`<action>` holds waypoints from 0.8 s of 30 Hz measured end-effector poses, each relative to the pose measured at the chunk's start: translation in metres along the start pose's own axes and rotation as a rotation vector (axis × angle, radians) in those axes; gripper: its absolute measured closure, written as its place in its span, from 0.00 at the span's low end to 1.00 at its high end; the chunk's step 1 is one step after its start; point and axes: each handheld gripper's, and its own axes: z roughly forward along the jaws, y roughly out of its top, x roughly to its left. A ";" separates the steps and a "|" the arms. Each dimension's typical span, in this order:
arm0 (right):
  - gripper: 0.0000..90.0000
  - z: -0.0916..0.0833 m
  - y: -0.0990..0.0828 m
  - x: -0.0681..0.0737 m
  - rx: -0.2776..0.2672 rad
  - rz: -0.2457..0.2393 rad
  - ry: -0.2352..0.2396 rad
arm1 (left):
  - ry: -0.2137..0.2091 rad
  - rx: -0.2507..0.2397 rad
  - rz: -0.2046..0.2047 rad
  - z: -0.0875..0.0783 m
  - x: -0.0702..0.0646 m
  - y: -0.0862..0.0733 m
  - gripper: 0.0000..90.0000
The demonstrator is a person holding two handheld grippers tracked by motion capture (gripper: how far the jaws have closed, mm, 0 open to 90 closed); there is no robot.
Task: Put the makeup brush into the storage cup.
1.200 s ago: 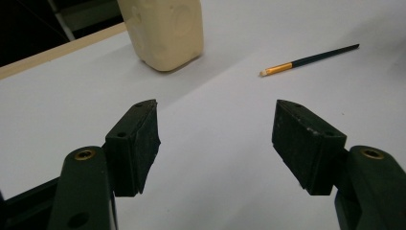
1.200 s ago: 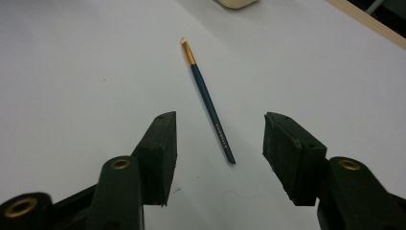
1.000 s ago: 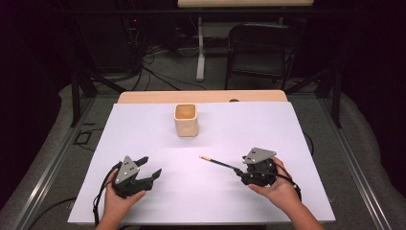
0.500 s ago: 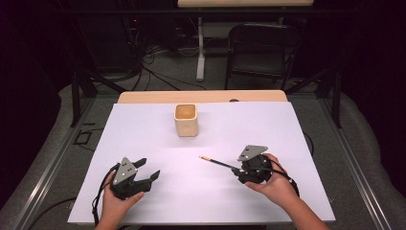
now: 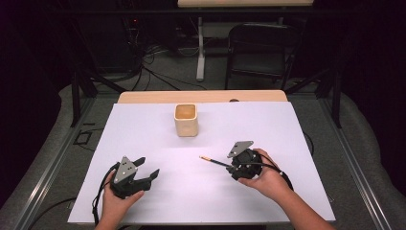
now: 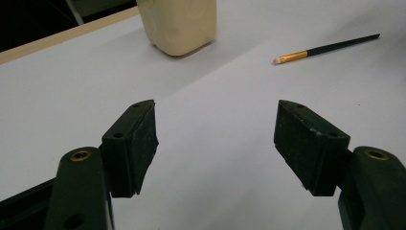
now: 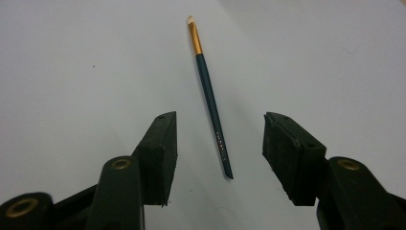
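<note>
- My right hand-held gripper [image 7: 218, 158] is matt black plastic, with brass-looking inserts; the pads [image 7: 160, 153] look rough and scuffed.
- The brush [image 7: 210, 100] has a glossy dark teal handle, a shiny gold metal ferrule and pale bristles.
- The worktop [image 5: 143, 129] is covered in smooth matt white sheet, with a wood edge.
- The cup [image 5: 186, 120] is matt cream.

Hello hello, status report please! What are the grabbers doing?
Both grippers open, empty. Right gripper straddles paintbrush handle, not gripping. Left gripper idle. Cup clear.

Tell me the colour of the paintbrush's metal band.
Gold, between the dark teal handle and pale tip of the paintbrush; clearest in the right gripper view.
</note>
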 end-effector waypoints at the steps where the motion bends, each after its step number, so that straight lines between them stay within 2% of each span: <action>1: 0.51 0.001 0.001 0.000 0.009 -0.007 -0.003 | 0.000 0.000 -0.001 0.000 0.000 0.000 0.35; 5: 0.54 0.006 0.005 0.001 0.031 -0.015 0.008 | -0.002 0.002 -0.001 0.000 0.000 0.000 0.35; 11: 0.56 0.010 0.012 0.000 0.070 -0.050 -0.002 | -0.002 -0.001 0.000 0.000 0.000 0.000 0.35; 15: 0.57 0.011 0.017 -0.001 0.075 -0.051 -0.005 | -0.003 0.001 0.000 0.000 0.000 0.000 0.35; 17: 0.57 0.012 0.020 -0.001 0.087 -0.078 -0.013 | -0.003 0.002 0.002 0.000 0.000 0.000 0.35; 22: 0.59 0.012 0.028 0.001 0.115 -0.088 -0.007 | -0.002 0.004 0.003 0.000 -0.001 0.000 0.35; 24: 0.59 0.013 0.029 0.002 0.126 -0.113 -0.019 | -0.002 0.004 0.005 0.000 0.000 0.000 0.35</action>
